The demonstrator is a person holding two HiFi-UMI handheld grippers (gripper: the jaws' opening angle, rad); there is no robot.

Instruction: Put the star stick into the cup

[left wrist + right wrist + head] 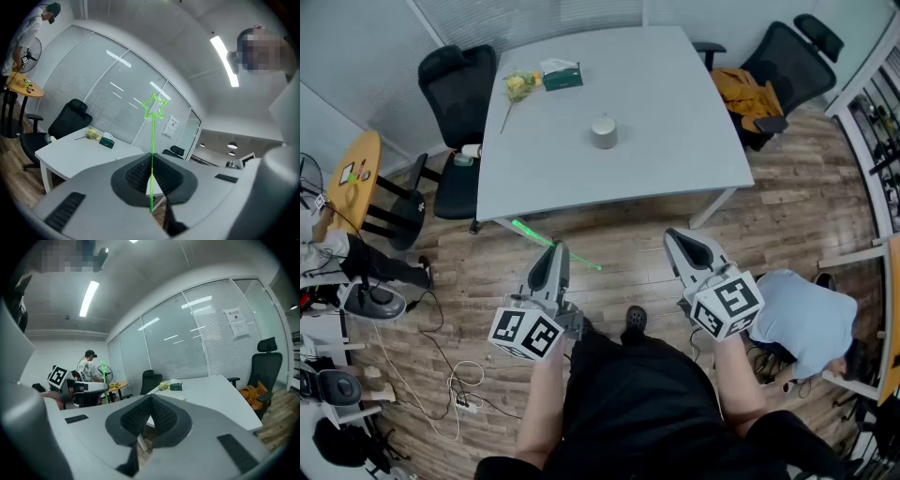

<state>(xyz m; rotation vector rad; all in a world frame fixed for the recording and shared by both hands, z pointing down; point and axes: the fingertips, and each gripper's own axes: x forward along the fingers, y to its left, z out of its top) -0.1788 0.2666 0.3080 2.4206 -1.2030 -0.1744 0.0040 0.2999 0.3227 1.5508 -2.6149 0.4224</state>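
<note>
The cup (603, 131), small and pale grey, stands upright near the middle of the white table (675, 141). My left gripper (555, 251) is held over the wood floor short of the table's near edge, shut on the green star stick (528, 232). In the left gripper view the stick (152, 136) rises straight from between the closed pads (140, 176), star outline on top. My right gripper (679, 238) hovers to its right, shut with nothing in it. The right gripper view shows its closed jaws and, at left, the left gripper (89, 387) with the stick (104, 380).
A green tissue box (562, 75) and a yellow flower (517, 86) lie at the table's far left. Black chairs (455, 94) flank the table; one (787, 66) carries an orange bag. A person in light blue (806, 319) crouches at right. Cables (455, 375) trail on the floor.
</note>
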